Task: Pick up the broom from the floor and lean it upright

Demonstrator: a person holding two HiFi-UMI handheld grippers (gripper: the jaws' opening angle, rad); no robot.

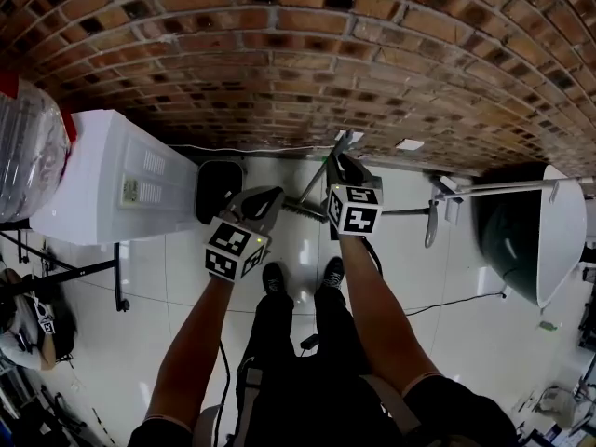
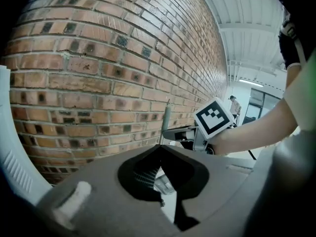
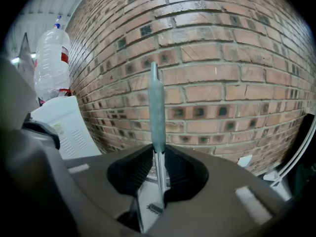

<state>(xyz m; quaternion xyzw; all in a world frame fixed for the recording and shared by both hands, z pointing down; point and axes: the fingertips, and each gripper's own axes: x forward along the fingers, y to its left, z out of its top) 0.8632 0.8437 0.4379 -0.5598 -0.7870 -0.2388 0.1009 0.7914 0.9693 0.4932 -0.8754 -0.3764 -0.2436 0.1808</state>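
Red-brown brick wall (image 1: pixel 307 63) fills the top of the head view, above a pale tiled floor (image 1: pixel 466 315), with a white water cooler (image 1: pixel 112 180) at the left. Both arms reach forward over the person's shoes. The right tool (image 1: pixel 341 161) grips the broom (image 1: pixel 321 173), whose thin handle slants up toward the wall while its brush end sits low by the wall's foot. The left tool (image 1: pixel 270 196) hangs just beside it, apart from the broom. In the left gripper view, the left tool (image 2: pixel 159 149) has its tips drawn together with nothing between them; beyond it the right tool (image 2: pixel 180 132) holds the broom (image 2: pixel 166 120) upright before the bricks. In the right gripper view, the right tool (image 3: pixel 158 154) is clamped narrowly on the broom (image 3: pixel 157 107): the grey-green grip rises above the pads against the wall, and the metal shaft runs down to the bristles. A water bottle (image 3: pixel 52 58) stands on the cooler (image 3: pixel 66 127) at the left.
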